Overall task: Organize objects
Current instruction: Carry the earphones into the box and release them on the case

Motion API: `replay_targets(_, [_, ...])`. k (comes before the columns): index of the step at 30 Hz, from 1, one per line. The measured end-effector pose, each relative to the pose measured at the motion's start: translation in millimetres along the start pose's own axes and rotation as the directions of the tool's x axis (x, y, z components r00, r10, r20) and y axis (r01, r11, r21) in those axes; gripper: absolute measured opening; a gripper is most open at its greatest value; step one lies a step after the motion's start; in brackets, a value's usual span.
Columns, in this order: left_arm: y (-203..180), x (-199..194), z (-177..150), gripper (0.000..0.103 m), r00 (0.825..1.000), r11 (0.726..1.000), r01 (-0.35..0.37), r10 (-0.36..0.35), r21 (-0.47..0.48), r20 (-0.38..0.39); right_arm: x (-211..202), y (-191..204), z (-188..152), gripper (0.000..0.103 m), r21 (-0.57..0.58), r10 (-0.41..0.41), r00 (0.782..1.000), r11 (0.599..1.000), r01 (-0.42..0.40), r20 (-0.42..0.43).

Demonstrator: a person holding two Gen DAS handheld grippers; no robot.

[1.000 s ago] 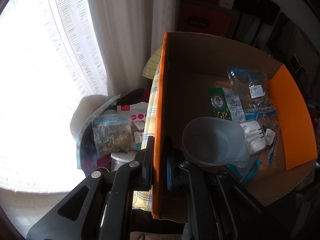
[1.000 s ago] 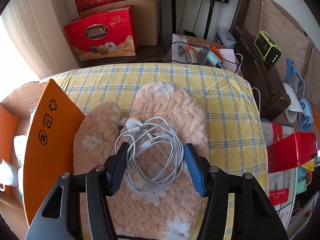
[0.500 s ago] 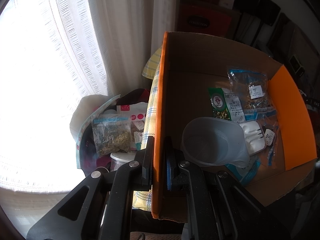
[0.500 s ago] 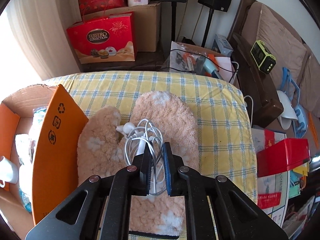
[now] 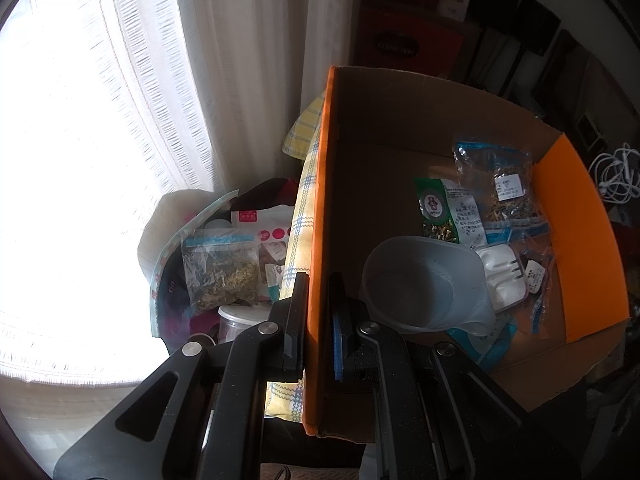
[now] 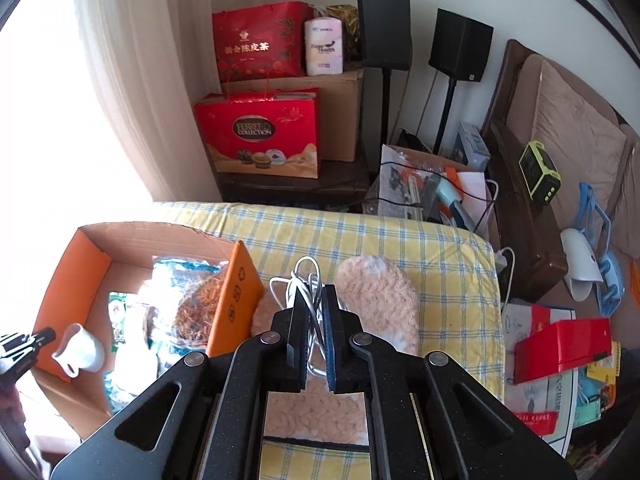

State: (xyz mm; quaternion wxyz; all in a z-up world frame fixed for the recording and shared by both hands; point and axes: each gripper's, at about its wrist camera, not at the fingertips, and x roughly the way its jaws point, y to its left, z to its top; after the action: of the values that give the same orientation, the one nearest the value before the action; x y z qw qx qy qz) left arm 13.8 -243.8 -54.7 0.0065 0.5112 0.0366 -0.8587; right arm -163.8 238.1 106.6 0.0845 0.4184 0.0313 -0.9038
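Orange flap stands beside fuzzy slippers.

Readable in the right wrist view: "FERRERO COLLECTION" in an oval on the red gift bag; gold Chinese characters ending in 陈皮茶 on the taller red bag behind it; "Health" on the white tissue pack; a recycling sign and two more black symbols on the orange box flap. In the left wrist view, small print on the packet labels in the cardboard box, too fine to read
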Motion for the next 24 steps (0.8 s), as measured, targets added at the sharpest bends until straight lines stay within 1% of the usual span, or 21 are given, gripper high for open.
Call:
replay_targets(6, [-1, 0, 0, 0.009, 1.0, 1.0, 0.002, -0.002, -0.001, -0.001, -29, 27, 8, 0.005, -0.047, 0.046, 0.998, 0.998, -0.044, 0.045])
replay_targets(12, [-2, 1, 1, 0.009, 1.0, 1.0, 0.0, 0.0, -0.001, 0.0, -58, 55, 11, 0.005, -0.107, 0.109, 0.99, 0.989, -0.099, 0.086])
replay_targets(17, [0, 0, 1, 0.009, 1.0, 1.0, 0.001, -0.001, -0.005, 0.002, -62, 83, 12, 0.005, -0.16, 0.161, 0.984, 0.976, -0.148, 0.072])
replay_targets(24, [1, 0, 1, 0.009, 1.0, 1.0, 0.001, -0.001, -0.003, 0.0, -36, 128, -3, 0.005, -0.203, 0.227, 0.974, 0.954, -0.222, 0.001])
